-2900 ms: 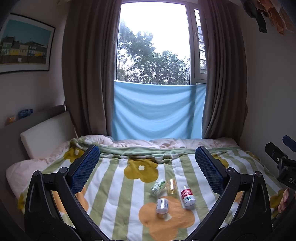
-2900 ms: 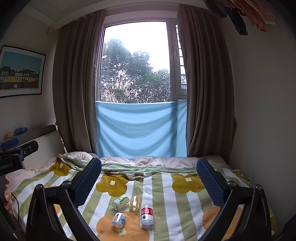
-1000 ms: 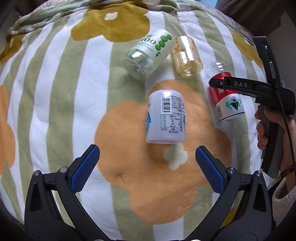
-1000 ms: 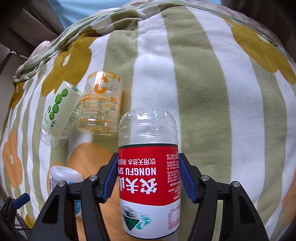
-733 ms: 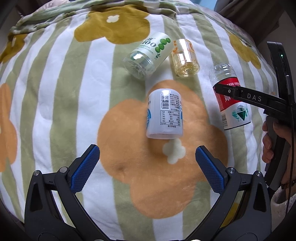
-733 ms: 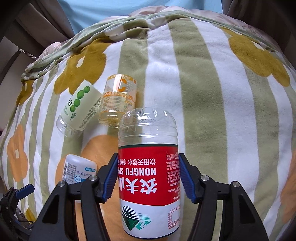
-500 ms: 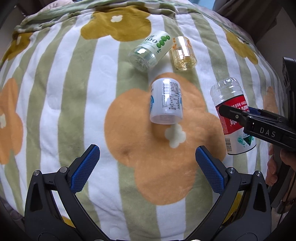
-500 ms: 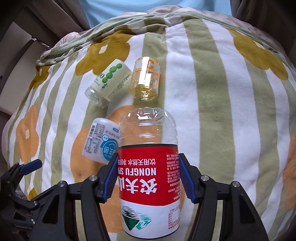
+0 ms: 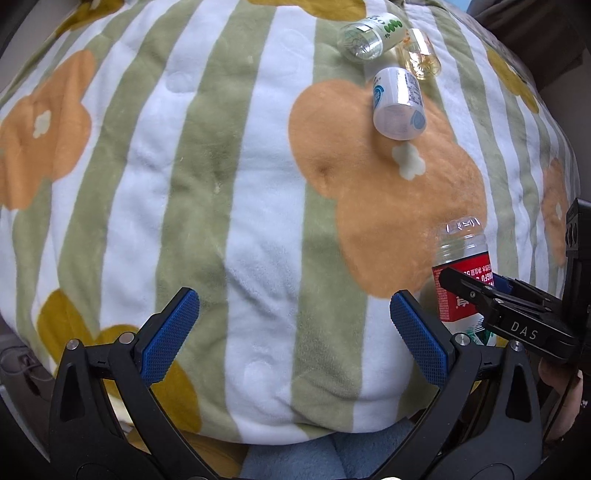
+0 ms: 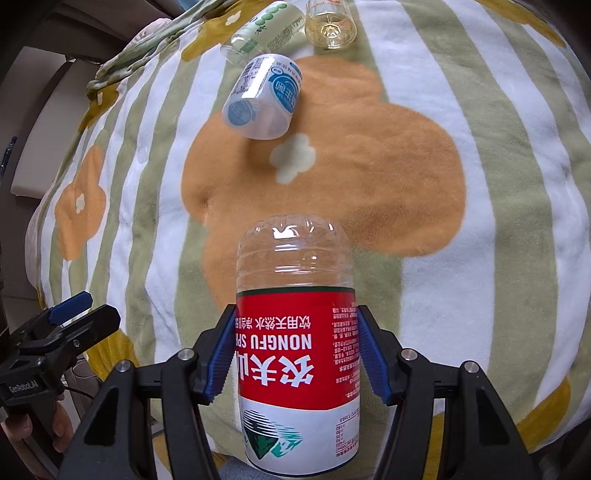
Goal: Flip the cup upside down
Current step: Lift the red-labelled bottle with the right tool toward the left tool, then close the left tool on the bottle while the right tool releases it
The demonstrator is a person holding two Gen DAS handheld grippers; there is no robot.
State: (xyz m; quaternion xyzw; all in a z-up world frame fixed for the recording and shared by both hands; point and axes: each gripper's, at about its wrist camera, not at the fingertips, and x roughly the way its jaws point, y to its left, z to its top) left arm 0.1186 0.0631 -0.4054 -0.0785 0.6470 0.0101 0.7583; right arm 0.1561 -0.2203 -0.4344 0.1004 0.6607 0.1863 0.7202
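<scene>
A clear plastic cup with a red and white label (image 10: 297,354) is held off the blanket, its closed clear end pointing away from the camera. My right gripper (image 10: 297,350) is shut on its labelled middle. In the left wrist view the same red-label cup (image 9: 463,280) hangs at the right with the right gripper (image 9: 476,295) clamped on it. My left gripper (image 9: 291,328) stands open over the near edge of the blanket, nothing between its blue pads.
Three other cups lie on their sides farther back on the striped flower blanket (image 10: 369,177): a white and blue one (image 10: 264,98), a green-dotted one (image 10: 264,29), a clear yellowish one (image 10: 330,24). The bed's near edge (image 9: 295,424) is just below.
The right gripper has pulled the red-label cup back toward the bed's near edge and up from the others. The left gripper has also drawn back, staying open.
</scene>
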